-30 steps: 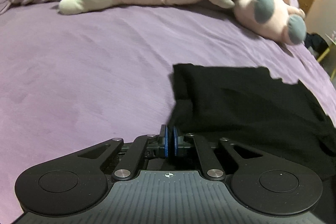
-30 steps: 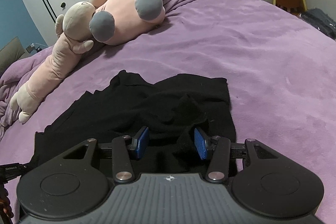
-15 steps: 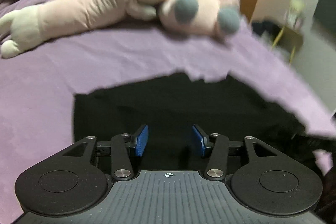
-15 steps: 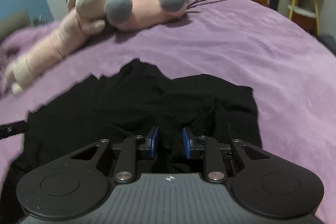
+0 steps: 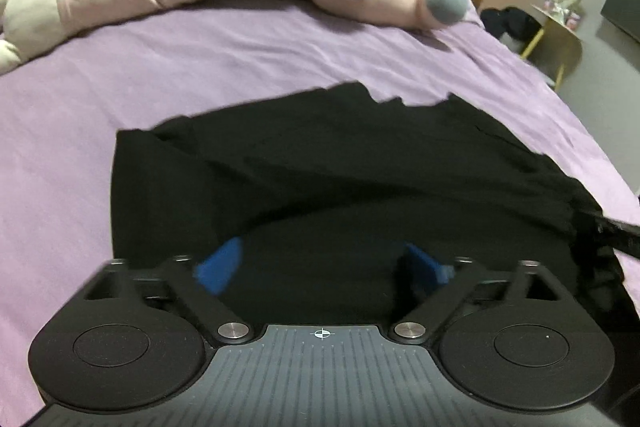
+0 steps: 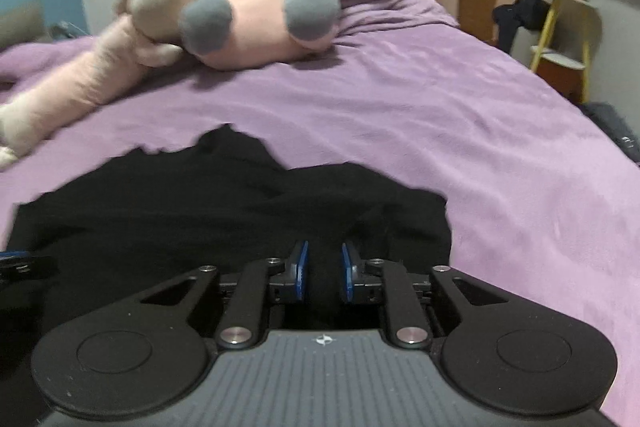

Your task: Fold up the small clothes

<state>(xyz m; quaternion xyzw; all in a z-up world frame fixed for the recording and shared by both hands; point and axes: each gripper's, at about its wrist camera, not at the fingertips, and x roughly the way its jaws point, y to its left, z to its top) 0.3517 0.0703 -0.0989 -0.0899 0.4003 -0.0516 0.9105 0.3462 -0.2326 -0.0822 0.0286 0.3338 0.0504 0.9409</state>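
Item: black garment (image 5: 340,167), lying loosely spread and rumpled on the purple bed (image 5: 200,67), near its front edge; ridges and overlapping layers across the middle.

Left gripper (image 5: 320,267): fingers wide apart, blue pads on either side of a raised hump of black cloth at the near edge. Nothing pinched.

Right gripper (image 6: 323,273): fingers partly closed, a narrow gap between the pads; black cloth sits in that gap. Whether the pads truly bite the cloth cannot be told.

Step in hand, as judged: taking hold of the near edge with both grippers for a fold.
- Pinch one layer only at each side, close to the hem, not the bunched middle.
- Close the left gripper only once cloth sits well between the pads.
- Lift both ends level, so the fold line runs straight.

Also present: pink plush toys (image 6: 256,19) at the far side of the bed, well apart from the garment; yellow stool (image 6: 560,27) beyond the bed.

Hard to make out: black on black hides hems, sleeves and the garment's type. Left pads blurred. The near edge is cut off behind both gripper bodies.
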